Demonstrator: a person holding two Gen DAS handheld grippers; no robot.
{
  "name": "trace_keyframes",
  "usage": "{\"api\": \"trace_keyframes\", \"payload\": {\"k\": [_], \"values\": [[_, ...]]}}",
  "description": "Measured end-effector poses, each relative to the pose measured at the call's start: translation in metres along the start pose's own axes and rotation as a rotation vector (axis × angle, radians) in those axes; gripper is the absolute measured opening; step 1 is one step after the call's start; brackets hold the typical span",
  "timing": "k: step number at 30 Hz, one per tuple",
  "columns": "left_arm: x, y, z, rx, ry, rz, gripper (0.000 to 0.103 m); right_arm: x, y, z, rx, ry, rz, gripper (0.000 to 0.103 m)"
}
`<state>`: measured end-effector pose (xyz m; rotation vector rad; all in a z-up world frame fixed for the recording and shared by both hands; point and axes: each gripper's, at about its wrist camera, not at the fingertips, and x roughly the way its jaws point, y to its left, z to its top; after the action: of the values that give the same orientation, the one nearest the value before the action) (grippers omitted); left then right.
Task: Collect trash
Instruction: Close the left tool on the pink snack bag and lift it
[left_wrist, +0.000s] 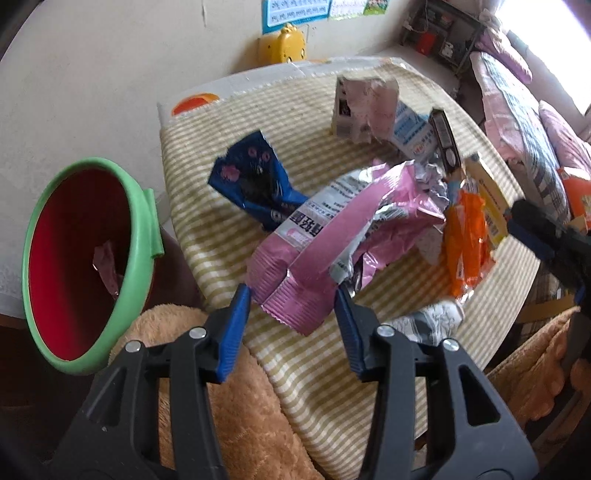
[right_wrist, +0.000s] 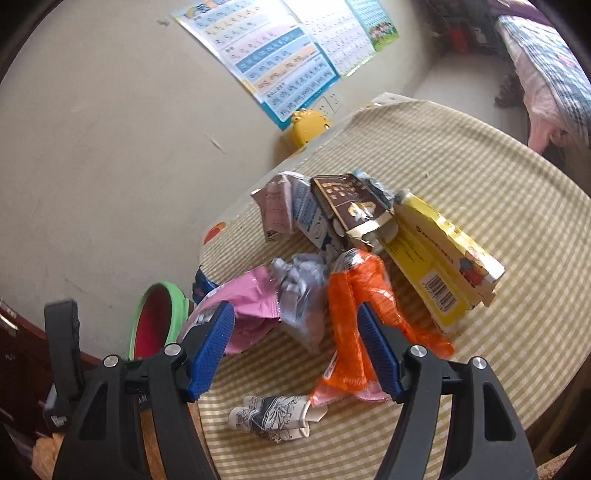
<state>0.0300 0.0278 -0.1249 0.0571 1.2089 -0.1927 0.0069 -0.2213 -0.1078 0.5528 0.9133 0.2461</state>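
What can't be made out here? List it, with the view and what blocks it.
- Bin bottom: left wrist view, its own rim and wall hide it; contents unclear beyond one scrap.
- Blue wrapper: right wrist view, mostly behind the pink bag.
- Crushed paper cup: left wrist view, partly behind the left hand-held gripper.

Crumpled wrappers lie heaped on the striped cloth: a pink bag (left_wrist: 314, 236), a blue packet (left_wrist: 251, 177), an orange wrapper (right_wrist: 351, 314). Torn cartons (right_wrist: 332, 210) and a yellow box (right_wrist: 439, 258) lie behind them.
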Motion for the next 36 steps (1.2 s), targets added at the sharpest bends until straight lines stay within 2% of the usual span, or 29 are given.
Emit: {"api": "trace_keyframes", "payload": {"k": [2, 3, 5, 9, 12, 20, 26, 32, 35, 36], "values": [[0.001, -0.002, -0.002, 0.016, 0.002, 0.011, 0.050, 0.001, -0.002, 0.001, 0.001, 0.003, -0.028, 0.066], [0.000, -0.003, -0.004, 0.029, 0.005, 0.026, 0.053, 0.004, -0.004, 0.000, -0.002, 0.017, -0.079, 0.066], [-0.002, -0.004, -0.006, 0.043, 0.000, 0.045, 0.061, 0.011, -0.011, -0.002, 0.018, 0.058, -0.126, 0.066], [-0.008, -0.001, -0.007, 0.055, -0.004, 0.040, 0.065, 0.031, -0.030, -0.006, 0.093, 0.145, -0.134, 0.066], [-0.016, 0.001, -0.008, 0.059, -0.019, 0.038, 0.066, 0.035, -0.035, -0.004, 0.096, 0.140, -0.155, 0.068], [-0.014, -0.014, 0.001, 0.119, -0.034, 0.026, 0.066, 0.041, -0.035, 0.000, 0.053, 0.131, -0.204, 0.071], [0.014, -0.046, 0.006, 0.249, 0.004, 0.048, 0.066, 0.038, -0.038, 0.001, 0.070, 0.120, -0.203, 0.072], [0.043, -0.059, 0.016, 0.270, 0.049, 0.042, 0.066, 0.039, -0.038, 0.001, 0.068, 0.121, -0.205, 0.072], [0.053, -0.060, 0.015, 0.278, 0.068, 0.044, 0.058, 0.040, -0.040, 0.000, 0.071, 0.125, -0.203, 0.072], [0.052, -0.059, 0.014, 0.272, 0.058, 0.043, 0.051, 0.040, -0.040, 0.000, 0.071, 0.126, -0.203, 0.072]]}}
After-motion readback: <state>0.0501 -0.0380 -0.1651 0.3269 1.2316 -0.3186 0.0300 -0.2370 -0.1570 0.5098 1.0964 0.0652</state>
